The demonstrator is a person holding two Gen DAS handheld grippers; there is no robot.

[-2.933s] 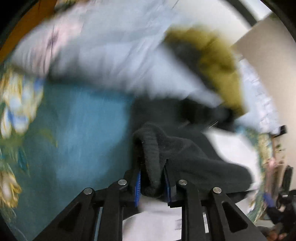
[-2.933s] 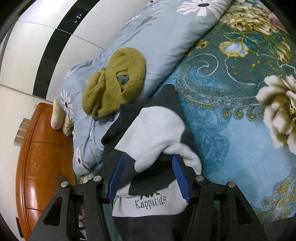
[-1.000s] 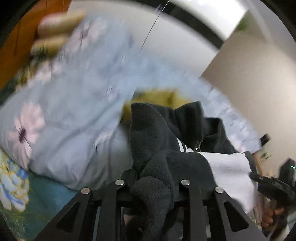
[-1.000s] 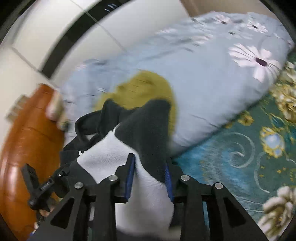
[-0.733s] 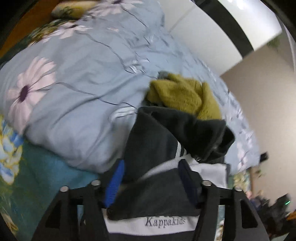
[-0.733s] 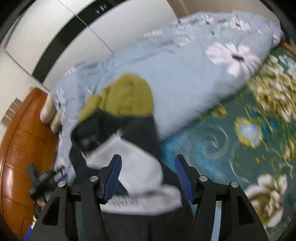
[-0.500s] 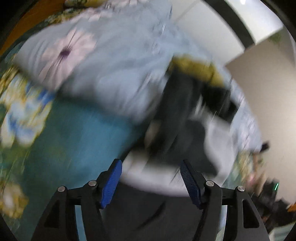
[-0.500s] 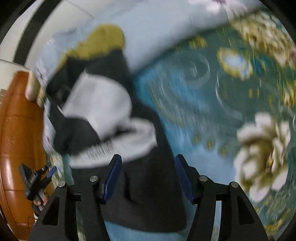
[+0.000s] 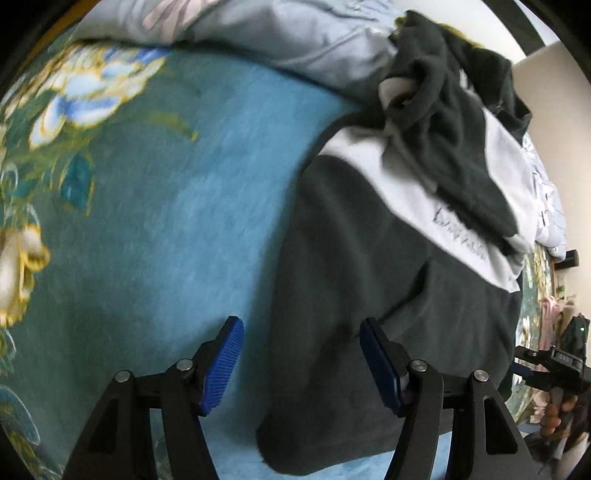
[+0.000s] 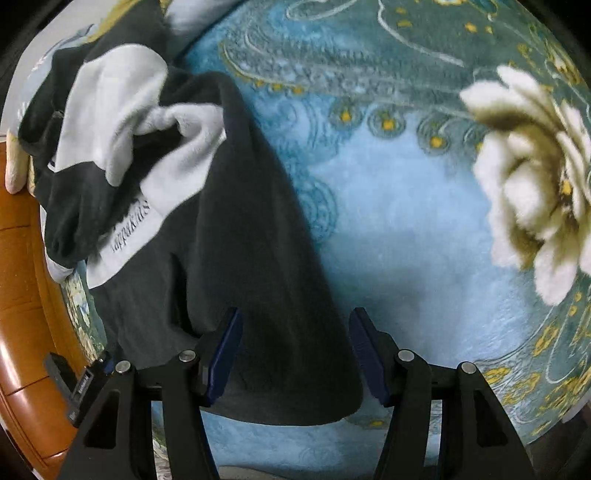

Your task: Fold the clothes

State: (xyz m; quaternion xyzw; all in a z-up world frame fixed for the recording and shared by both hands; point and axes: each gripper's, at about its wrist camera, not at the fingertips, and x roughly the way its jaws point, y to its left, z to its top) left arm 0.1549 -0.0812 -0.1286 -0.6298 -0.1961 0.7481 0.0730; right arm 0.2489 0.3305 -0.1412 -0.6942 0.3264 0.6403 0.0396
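Note:
A dark grey and white fleece hoodie [image 9: 388, 280] lies on the blue floral blanket [image 9: 166, 206], its hood end bunched against the quilt and a dark sleeve laid over its white chest band. My left gripper [image 9: 301, 363] is open, over the hoodie's bottom left corner. In the right wrist view the hoodie [image 10: 236, 236] lies with its hem nearest me. My right gripper [image 10: 295, 354] is open, over the bottom right corner. Neither holds cloth.
A light blue flowered quilt [image 9: 295, 33] lies bunched behind the hoodie. A wooden headboard [image 10: 22, 295] runs along the left in the right wrist view. The other gripper shows at each view's edge [image 9: 554, 365]. The blanket [image 10: 406, 206] stretches to the right.
Both grippers let go of the hoodie's upper part, opened, and drew back down to its hem. The hoodie now lies spread on the blanket.

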